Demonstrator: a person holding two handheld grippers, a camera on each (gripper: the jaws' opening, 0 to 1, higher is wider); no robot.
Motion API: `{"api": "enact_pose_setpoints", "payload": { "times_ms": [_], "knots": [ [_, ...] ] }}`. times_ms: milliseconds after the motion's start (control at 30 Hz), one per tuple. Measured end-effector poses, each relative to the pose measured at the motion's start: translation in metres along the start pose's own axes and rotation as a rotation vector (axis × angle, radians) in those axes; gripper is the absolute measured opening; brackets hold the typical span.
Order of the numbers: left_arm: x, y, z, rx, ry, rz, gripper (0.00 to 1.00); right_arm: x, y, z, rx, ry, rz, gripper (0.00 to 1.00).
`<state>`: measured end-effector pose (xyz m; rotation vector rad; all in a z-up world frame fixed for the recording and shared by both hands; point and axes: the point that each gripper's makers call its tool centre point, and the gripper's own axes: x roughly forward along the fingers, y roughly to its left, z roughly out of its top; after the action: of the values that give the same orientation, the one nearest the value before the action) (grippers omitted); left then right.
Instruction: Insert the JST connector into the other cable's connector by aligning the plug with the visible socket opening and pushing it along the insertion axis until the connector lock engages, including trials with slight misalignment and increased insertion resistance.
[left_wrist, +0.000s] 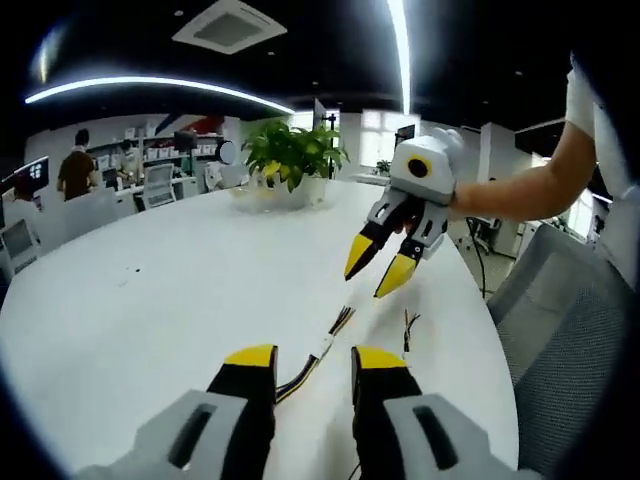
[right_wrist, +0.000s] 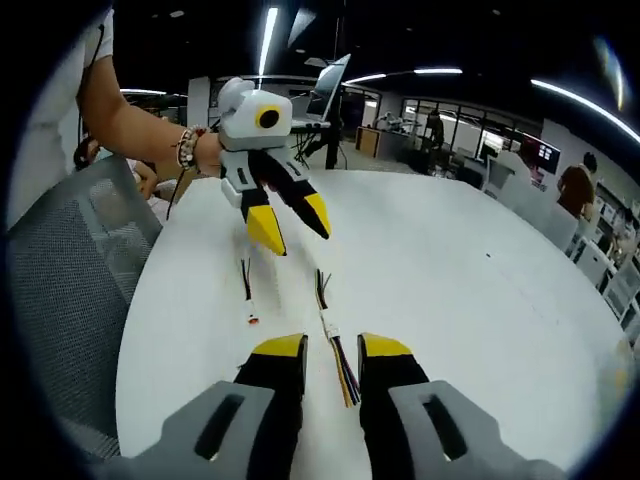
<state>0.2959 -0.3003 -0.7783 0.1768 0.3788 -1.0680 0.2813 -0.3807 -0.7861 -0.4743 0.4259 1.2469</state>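
1. The left claw (left_wrist: 313, 358) and right claw (right_wrist: 331, 347) are both hanging spread, holding nothing.
2. Two cables, the long cable (right_wrist: 335, 345) and short cable (right_wrist: 247, 285), are lying apart on the white tabletop (right_wrist: 450, 270); their connectors are too small to make out.

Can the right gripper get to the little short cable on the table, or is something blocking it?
Probably yes. The right gripper hangs open above the short cable, which lies by itself on the white table, apart from the longer cable. Nothing lies between them.
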Motion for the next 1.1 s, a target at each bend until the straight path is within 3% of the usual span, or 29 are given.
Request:
{"api": "enact_pose_setpoints", "payload": {
  "times_ms": [200,467,667,800,867,1100],
  "knots": [
    [-0.001,-0.022,-0.014,0.010,0.046,-0.040,0.24,0.001,0.022,-0.003,-0.012,0.019,0.039,0.17],
    [0.001,-0.040,-0.021,0.022,0.071,-0.081,0.24,0.010,0.048,-0.017,-0.021,0.066,0.091,0.17],
    [0.007,-0.044,-0.035,0.019,0.105,-0.085,0.24,0.016,0.056,-0.028,-0.015,0.095,0.115,0.17],
    [0.012,-0.046,-0.048,0.082,0.128,-0.093,0.20,0.021,0.062,-0.038,-0.001,0.117,0.130,0.16],
    [0.014,-0.047,-0.051,0.073,0.135,-0.098,0.20,0.022,0.066,-0.043,-0.009,0.131,0.138,0.15],
    [0.019,-0.052,-0.057,0.066,0.136,-0.127,0.18,0.024,0.063,-0.043,0.005,0.119,0.130,0.14]
  ]
}}
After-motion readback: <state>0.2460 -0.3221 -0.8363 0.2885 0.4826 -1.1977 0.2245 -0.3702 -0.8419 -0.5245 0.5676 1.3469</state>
